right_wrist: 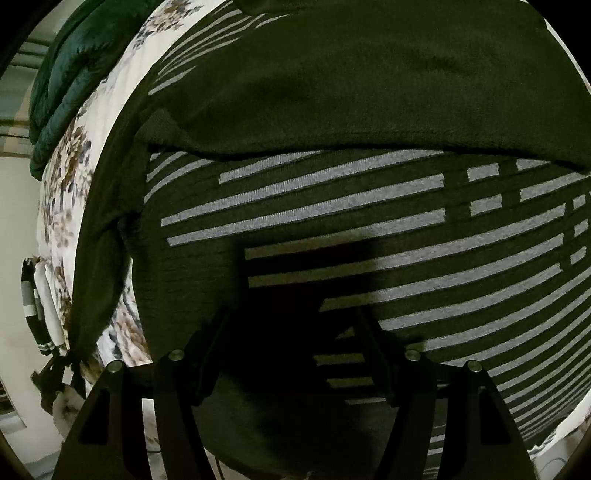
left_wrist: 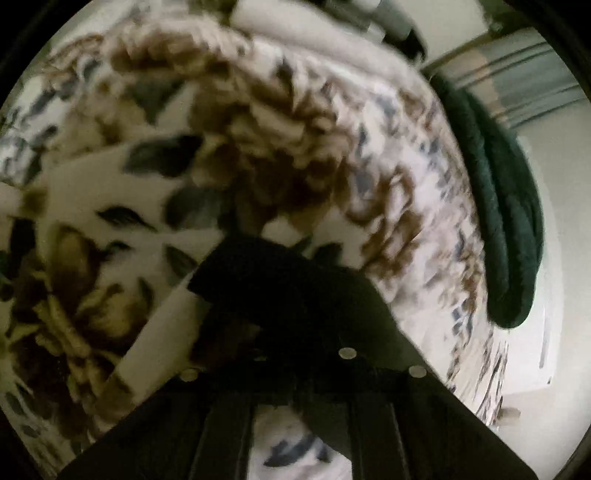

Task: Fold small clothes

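In the right wrist view a dark sweater with grey stripes (right_wrist: 332, 192) lies spread on the floral bed cover (right_wrist: 62, 206); a plain dark part (right_wrist: 369, 81) is folded across its upper half. My right gripper (right_wrist: 291, 314) hovers just over the striped area, fingers apart and empty. In the left wrist view my left gripper (left_wrist: 280, 273) is blurred and dark, its fingers together over the floral cover (left_wrist: 221, 147); a dark patch at the tips may be cloth, but I cannot tell.
A dark green quilted blanket (left_wrist: 506, 221) lies along the bed's edge, also in the right wrist view (right_wrist: 70, 70). A pale cloth (left_wrist: 314, 26) lies at the far end. Striped and white items (right_wrist: 40, 314) hang at the bed's side.
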Demonstrator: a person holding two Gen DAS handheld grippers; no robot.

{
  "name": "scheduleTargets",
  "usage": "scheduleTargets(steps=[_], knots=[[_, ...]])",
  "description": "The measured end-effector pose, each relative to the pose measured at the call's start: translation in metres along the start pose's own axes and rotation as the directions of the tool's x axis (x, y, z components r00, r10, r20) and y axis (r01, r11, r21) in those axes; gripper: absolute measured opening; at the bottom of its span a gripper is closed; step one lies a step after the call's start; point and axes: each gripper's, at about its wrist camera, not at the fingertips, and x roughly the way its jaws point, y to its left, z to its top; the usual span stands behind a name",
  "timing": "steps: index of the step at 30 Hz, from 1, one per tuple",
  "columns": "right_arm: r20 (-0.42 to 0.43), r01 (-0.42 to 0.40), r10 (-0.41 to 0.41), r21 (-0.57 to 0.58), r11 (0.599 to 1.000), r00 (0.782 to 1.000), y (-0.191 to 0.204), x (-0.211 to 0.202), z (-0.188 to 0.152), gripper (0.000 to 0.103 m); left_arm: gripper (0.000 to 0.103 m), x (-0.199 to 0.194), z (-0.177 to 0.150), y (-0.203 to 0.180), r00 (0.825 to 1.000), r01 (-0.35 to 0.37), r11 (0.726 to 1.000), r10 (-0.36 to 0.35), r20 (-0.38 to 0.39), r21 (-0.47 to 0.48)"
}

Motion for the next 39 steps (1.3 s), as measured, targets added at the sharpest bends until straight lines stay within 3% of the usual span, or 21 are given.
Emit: scheduleTargets(steps=[1,5,6,7,8,12,15,18,20,21,23,25,27,32,36,39], knots=[[0.005,-0.002,0.002,0.007,1.0,1.0,-0.001,0.0,0.001,0.068,0.02,0.008,0.003,0.002,1.0,0.003,1.0,-0.003,-0.018,-0.005],[0.037,-0.007,0.005,0.048,0.999,0.999,-0.006,-0.002,0.007,0.072,0.02,0.014,-0.001,0.011,1.0,0.028,0.999,-0.027,0.014,-0.04],[0.048,-0.008,0.006,0.058,0.998,0.999,-0.008,-0.003,0.009,0.075,0.02,0.011,-0.003,0.01,0.999,0.023,0.999,-0.021,0.046,-0.04],[0.057,-0.007,0.003,0.066,0.998,0.998,-0.01,-0.005,0.011,0.075,0.01,0.007,-0.004,0.006,0.997,0.008,0.999,-0.005,0.077,-0.032],[0.065,-0.004,0.0,0.072,0.997,0.998,-0.012,-0.007,0.013,0.075,0.004,0.0,-0.006,-0.004,0.994,-0.016,1.0,0.016,0.107,0.0],[0.1,-0.004,-0.005,0.093,0.996,0.995,-0.024,-0.02,0.019,0.075,0.004,-0.023,-0.008,-0.049,0.978,-0.084,0.987,0.054,0.203,0.138],[0.143,-0.007,-0.01,0.121,0.993,0.99,-0.036,-0.033,0.024,0.075,0.004,-0.052,-0.021,-0.102,0.962,-0.119,0.948,0.036,0.272,0.296],[0.173,0.001,-0.027,0.148,0.989,0.985,-0.054,-0.05,0.029,0.075,0.004,-0.076,-0.054,-0.166,0.957,-0.117,0.872,-0.03,0.29,0.475],[0.19,0.011,-0.042,0.164,0.986,0.981,-0.069,-0.06,0.031,0.076,0.004,-0.082,-0.096,-0.219,0.966,-0.084,0.789,-0.086,0.244,0.609],[0.202,0.011,-0.047,0.177,0.984,0.978,-0.08,-0.068,0.033,0.076,0.004,-0.083,-0.113,-0.232,0.969,-0.066,0.761,-0.104,0.222,0.645],[0.218,0.01,-0.054,0.2,0.98,0.975,-0.099,-0.079,0.035,0.076,0.004,-0.077,-0.172,-0.28,0.98,0.011,0.669,-0.156,0.127,0.743],[0.234,0.001,-0.056,0.227,0.974,0.971,-0.124,-0.092,0.034,0.076,0.004,-0.067,-0.224,-0.311,0.983,0.078,0.604,-0.178,0.039,0.793],[0.25,0.005,-0.07,0.251,0.968,0.966,-0.148,-0.103,0.032,0.076,0.004,-0.048,-0.296,-0.346,0.977,0.185,0.535,-0.193,-0.094,0.824],[0.256,0.043,-0.125,0.302,0.952,0.959,-0.213,-0.12,0.031,0.076,0.004,-0.013,-0.457,-0.396,0.932,0.362,0.395,-0.157,-0.326,0.845],[0.239,0.083,-0.165,0.321,0.943,0.957,-0.26,-0.13,0.033,0.076,0.004,0.004,-0.56,-0.415,0.902,0.429,0.284,-0.088,-0.422,0.858],[0.226,0.088,-0.169,0.329,0.94,0.959,-0.287,-0.138,0.034,0.076,0.007,0.011,-0.604,-0.418,0.913,0.402,0.222,-0.02,-0.409,0.888]])
